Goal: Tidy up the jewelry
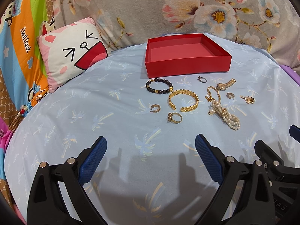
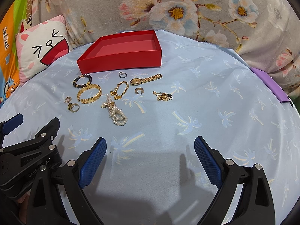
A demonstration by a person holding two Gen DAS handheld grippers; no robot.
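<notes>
- Jewelry, all of it loose on the light-blue palm-print bedsheet [image 1: 93,101], just near of the open red cardboard box [image 1: 187,63]; box looks empty, nothing sorted yet by my read.
- Pieces: black-bead bracelet with gold spacers [image 1: 159,86], wide gold open cuff bangle [image 1: 183,100], gold ring [image 1: 175,117], small gold hoop earring [image 1: 155,108], silver ring [image 1: 202,79] nearest the box, gold link-band watch [image 2: 145,80], fine gold chain bracelet [image 2: 120,90], white pearl strand bunched up [image 2: 116,112], second hoop earring [image 2: 139,91], gold chain with dark clover charm [image 2: 163,95] off to the right.
- Left gripper [image 1: 151,146]: jaws wide apart, holding nothing, hovering near side of the pile.
- Right gripper [image 2: 150,145]: same, jaws spread, nothing held, well apart from any piece.
- Cartoon-face cushion [image 1: 75,50] far left, not in the way.
- Risks: soft sheet gives under pressure, so jaws closing on flat rings or hoops could pinch fabric and drag the neighbours.
- Pearl strand and fine chain lie touching or nearly; lifting one may snag the other.
- Chains are limp and could slip out mid-carry.
- Grippers sit close side by side; both reaching for the centre could collide.
</notes>
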